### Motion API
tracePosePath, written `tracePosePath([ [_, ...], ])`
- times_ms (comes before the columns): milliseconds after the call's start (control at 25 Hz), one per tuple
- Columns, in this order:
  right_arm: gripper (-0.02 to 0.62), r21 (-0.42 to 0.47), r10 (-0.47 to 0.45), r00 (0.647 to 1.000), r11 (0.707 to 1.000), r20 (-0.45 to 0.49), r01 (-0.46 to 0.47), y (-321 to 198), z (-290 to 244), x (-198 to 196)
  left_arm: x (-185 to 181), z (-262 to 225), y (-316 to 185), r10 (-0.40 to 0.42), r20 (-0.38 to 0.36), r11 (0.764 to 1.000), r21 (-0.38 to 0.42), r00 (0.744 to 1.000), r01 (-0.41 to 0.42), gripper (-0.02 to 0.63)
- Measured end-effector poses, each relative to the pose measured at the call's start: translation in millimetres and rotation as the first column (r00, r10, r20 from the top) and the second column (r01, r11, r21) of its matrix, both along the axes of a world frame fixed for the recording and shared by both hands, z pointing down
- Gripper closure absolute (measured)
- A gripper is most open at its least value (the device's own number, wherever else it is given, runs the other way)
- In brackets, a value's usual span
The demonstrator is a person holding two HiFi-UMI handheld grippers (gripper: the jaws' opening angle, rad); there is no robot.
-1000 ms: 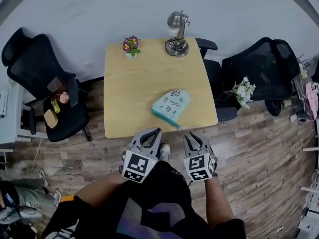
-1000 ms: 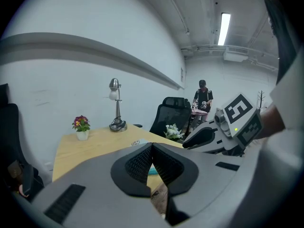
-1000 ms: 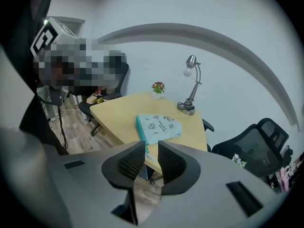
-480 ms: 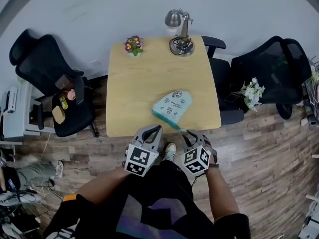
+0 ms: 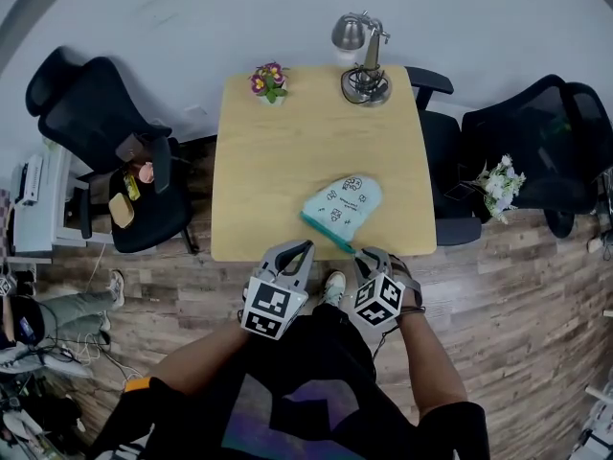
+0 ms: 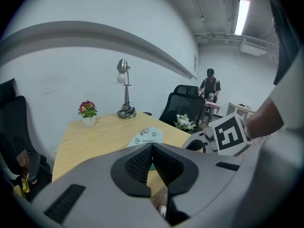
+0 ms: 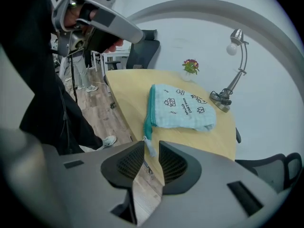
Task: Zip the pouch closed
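A light teal pouch (image 5: 342, 208) with black doodles lies near the front right of the wooden table (image 5: 278, 171); its teal zipper edge faces me. In the right gripper view the pouch (image 7: 178, 107) lies just ahead, and its pale zipper pull (image 7: 148, 146) hangs off the table edge in the narrow gap between the jaws of my right gripper (image 7: 151, 148); the pads do not visibly press it. My right gripper (image 5: 369, 257) hovers at the table's front edge. My left gripper (image 5: 290, 254) is beside it, shut and empty (image 6: 152, 148), short of the pouch (image 6: 146, 137).
A silver desk lamp (image 5: 364, 60) and a small flower pot (image 5: 271, 80) stand at the table's far edge. Black office chairs (image 5: 105, 151) (image 5: 536, 151) flank the table, with white flowers (image 5: 500, 185) at the right. A person (image 6: 209, 87) stands in the background.
Both grippers have sunk toward the table's front edge. The right one rolled and closed in on the pouch's zipper end; the left one stayed shut.
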State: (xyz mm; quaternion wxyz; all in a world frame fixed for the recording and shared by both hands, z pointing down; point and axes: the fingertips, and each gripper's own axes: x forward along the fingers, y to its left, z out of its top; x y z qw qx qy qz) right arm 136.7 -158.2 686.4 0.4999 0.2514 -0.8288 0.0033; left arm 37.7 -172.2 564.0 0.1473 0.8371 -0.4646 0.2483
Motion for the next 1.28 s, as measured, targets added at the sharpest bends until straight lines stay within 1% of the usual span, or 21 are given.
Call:
tracePosePath([
  [120, 0.493, -0.011, -0.015, 0.999, 1.000, -0.043, 0.015, -5, 7, -2, -8, 1, -6, 0.008, -0.010, 1.000, 0.000, 1.000, -0.008, 0.596],
  [200, 0.542, -0.029, -0.014, 0.998, 1.000, -0.055, 0.012, -4, 7, -5, -13, 0, -10, 0.018, -0.021, 1.000, -0.001, 1.000, -0.018, 0.597],
  [240, 0.555, -0.042, -0.010, 0.999, 0.999, -0.051, 0.008, -3, 4, -7, -15, -1, -12, 0.025, -0.026, 1.000, 0.002, 0.999, -0.025, 0.596],
  [360, 0.563, -0.086, 0.015, 1.000, 0.996, -0.011, -0.016, -1, -14, -14, -18, -9, -19, 0.056, -0.044, 0.998, 0.022, 0.997, -0.055, 0.597],
  [480, 0.565, -0.130, 0.078, 0.994, 0.989, 0.080, -0.068, -4, -46, -25, -22, -17, -26, 0.085, -0.070, 0.996, 0.043, 0.994, -0.082, 0.597],
  [560, 0.566, -0.152, 0.132, 0.979, 0.982, 0.157, -0.108, -7, -69, -35, -25, -23, -29, 0.101, -0.090, 0.994, 0.055, 0.991, -0.096, 0.597],
  [680, 0.566, -0.172, 0.208, 0.942, 0.971, 0.262, -0.167, -13, -98, -49, -28, -33, -31, 0.137, -0.124, 0.989, 0.068, 0.983, -0.129, 0.595],
  [800, 0.566, -0.200, 0.271, 0.902, 0.957, 0.337, -0.212, -18, -121, -62, -27, -39, -30, 0.186, -0.158, 0.982, 0.066, 0.970, -0.177, 0.595],
  [880, 0.566, -0.222, 0.310, 0.873, 0.945, 0.377, -0.240, -20, -132, -66, -23, -41, -29, 0.223, -0.188, 0.974, 0.066, 0.956, -0.215, 0.594],
  [1000, 0.566, -0.250, 0.362, 0.831, 0.928, 0.422, -0.277, -22, -142, -69, -15, -37, -27, 0.283, -0.214, 0.959, 0.041, 0.935, -0.280, 0.591],
  [1080, 0.566, -0.259, 0.385, 0.814, 0.919, 0.434, -0.297, -23, -144, -70, -10, -30, -27, 0.316, -0.213, 0.947, 0.019, 0.924, -0.320, 0.543],
  [1120, 0.566, -0.260, 0.393, 0.809, 0.916, 0.437, -0.304, -23, -145, -70, -8, -27, -28, 0.331, -0.211, 0.942, 0.008, 0.920, -0.337, 0.520],
  [1280, 0.566, -0.259, 0.405, 0.801, 0.912, 0.441, -0.319, -23, -148, -71, -1, -15, -31, 0.370, -0.216, 0.923, -0.027, 0.904, -0.384, 0.477],
])
